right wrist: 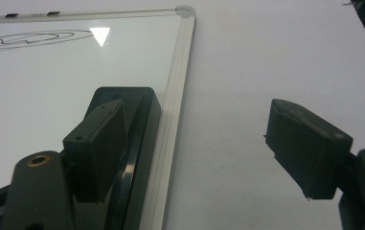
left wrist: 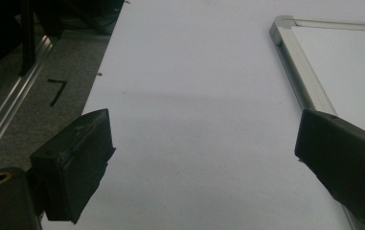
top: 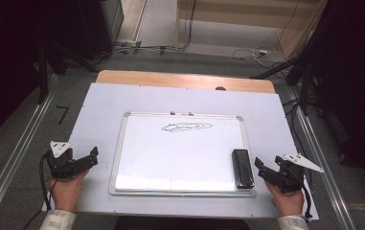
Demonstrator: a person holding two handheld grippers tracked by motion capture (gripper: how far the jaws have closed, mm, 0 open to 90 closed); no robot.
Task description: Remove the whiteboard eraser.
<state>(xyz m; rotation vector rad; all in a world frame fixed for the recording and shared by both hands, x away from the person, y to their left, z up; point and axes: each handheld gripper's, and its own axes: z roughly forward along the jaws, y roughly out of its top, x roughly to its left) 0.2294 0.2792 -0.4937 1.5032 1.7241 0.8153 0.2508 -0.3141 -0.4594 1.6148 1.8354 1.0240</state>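
White sheeting covers the table (top: 98, 103), and from the high view a whiteboard (top: 180, 153) lies flat in the middle with a scribble (top: 186, 127) near its far edge. A black eraser (top: 242, 167) sits on the board's near right corner, just inside the frame. The left tool (top: 90, 157) rests off the board's left side, jaws released and empty. The right tool (top: 260, 168) sits just beside the eraser, jaws apart, nothing gripped.

Over to the left gripper view: the left tool (left wrist: 204, 153) stands wide over bare sheeting, the whiteboard (left wrist: 300, 72) frame off to the right.

Now the right gripper view: the right tool (right wrist: 194, 143) is spread, one jaw over the eraser (right wrist: 142, 103), the other out over the sheeting past the frame. So it's offset, I'd say. To wipe that scribble (right wrist: 27, 40) well, shift sideways until the eraser sits squarely between the jaws, clamp across its narrow sides, keep it flat on the board, then push steadily away. The left tool could steady the frame.
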